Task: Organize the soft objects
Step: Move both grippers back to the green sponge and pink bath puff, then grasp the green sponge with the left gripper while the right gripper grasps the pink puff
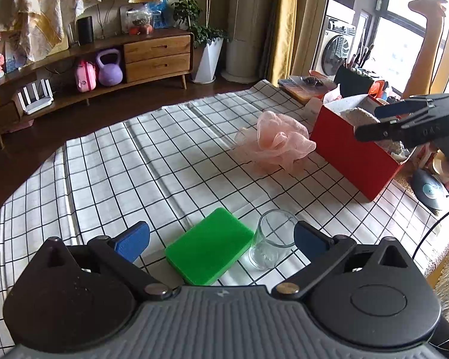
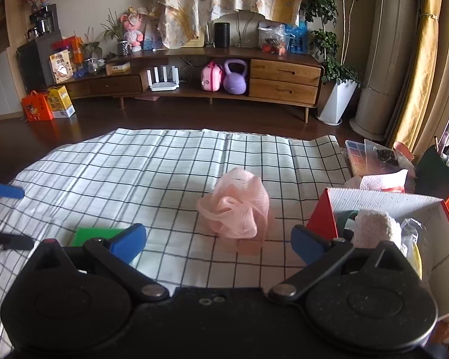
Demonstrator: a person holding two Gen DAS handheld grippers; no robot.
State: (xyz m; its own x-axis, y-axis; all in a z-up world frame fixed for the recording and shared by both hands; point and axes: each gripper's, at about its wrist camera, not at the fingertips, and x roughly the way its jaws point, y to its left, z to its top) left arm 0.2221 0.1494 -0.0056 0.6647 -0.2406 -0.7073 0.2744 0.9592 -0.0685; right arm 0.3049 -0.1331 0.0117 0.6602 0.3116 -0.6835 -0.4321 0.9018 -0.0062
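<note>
A green sponge (image 1: pixel 209 254) lies flat on the checked tablecloth (image 1: pixel 134 161), just ahead of my left gripper (image 1: pixel 221 240). That gripper is open wide, its blue pads clear of the sponge on both sides. A pink mesh bath puff (image 2: pixel 236 212) sits mid-table, in front of my right gripper (image 2: pixel 218 243), which is open and holds nothing. To its right stands a red box (image 2: pixel 321 217) with a pale fluffy cloth (image 2: pixel 374 227) inside. From the left wrist view the right gripper (image 1: pixel 369 122) hovers over the red box (image 1: pixel 353 155), beside the puff (image 1: pixel 277 143). The sponge (image 2: pixel 95 234) shows at left.
A clear drinking glass (image 1: pixel 271 239) stands upright against the sponge's right side, close to my left gripper's right finger. Behind the red box are a plastic case (image 2: pixel 365 158), tissue and a dark holder of utensils (image 1: pixel 353 77). A person's arm (image 1: pixel 431 45) reaches up at right.
</note>
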